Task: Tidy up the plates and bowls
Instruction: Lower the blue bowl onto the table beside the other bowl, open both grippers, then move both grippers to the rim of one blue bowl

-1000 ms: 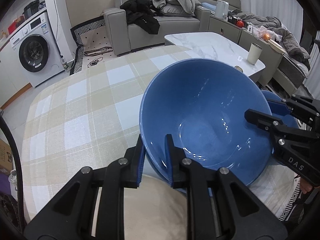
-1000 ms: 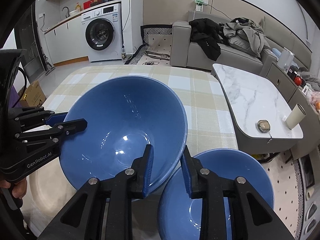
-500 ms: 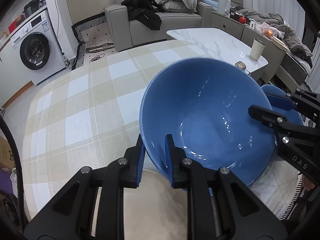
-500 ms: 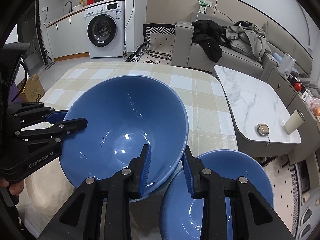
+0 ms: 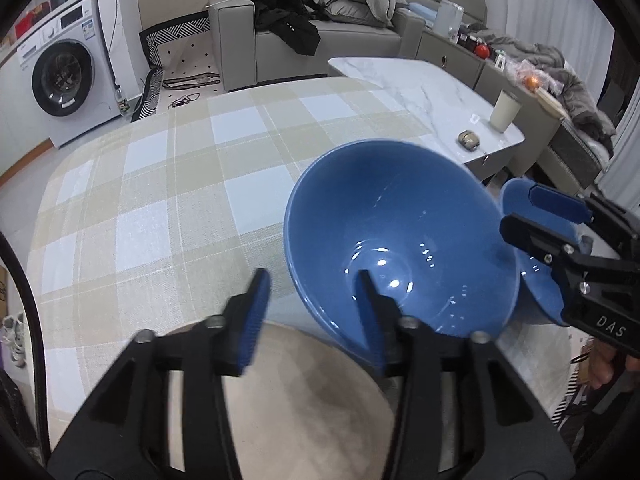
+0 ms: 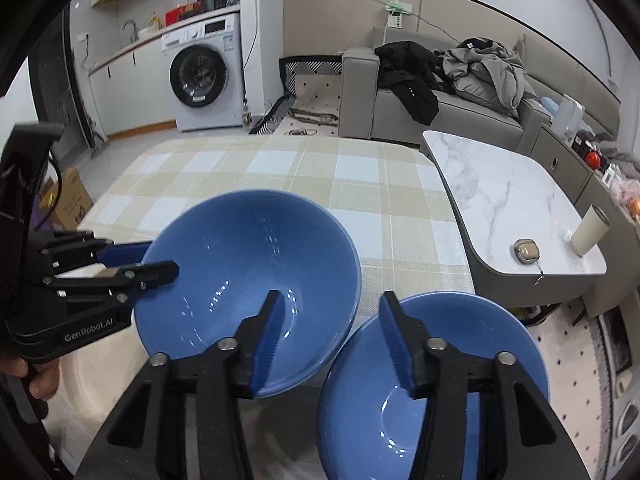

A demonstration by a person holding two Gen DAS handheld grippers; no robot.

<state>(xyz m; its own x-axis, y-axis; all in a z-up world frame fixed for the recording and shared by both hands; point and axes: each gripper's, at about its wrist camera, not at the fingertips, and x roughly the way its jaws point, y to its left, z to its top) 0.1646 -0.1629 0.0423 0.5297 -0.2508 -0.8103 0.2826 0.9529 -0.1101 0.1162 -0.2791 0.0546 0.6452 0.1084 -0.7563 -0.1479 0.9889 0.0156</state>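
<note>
Left gripper [image 5: 310, 292]: fingers spread wide on either side of the near rim of the deep glossy blue ceramic bowl [image 5: 400, 236]; one finger sits inside the bowl, the other outside, neither pinching it

Right gripper [image 6: 332, 324]: fingers spread apart, one over the inside of the deep bowl [image 6: 248, 280], the other over the second blue bowl [image 6: 436, 392]; nothing clamped between them

Deep blue bowl: upright and slightly tilted, over the edge of a round beige plate [image 5: 304, 400] on the checked beige-and-white tablecloth surface [image 5: 160, 208]; whether it rests on the plate I cannot tell

Second blue bowl: just beside the deep bowl on the right, its rim partly under the deep bowl's edge, near the surface's right border

Beyond: white marble-topped coffee table [image 6: 508, 200] with a pale cup [image 6: 590, 230], well apart from the bowls
</note>
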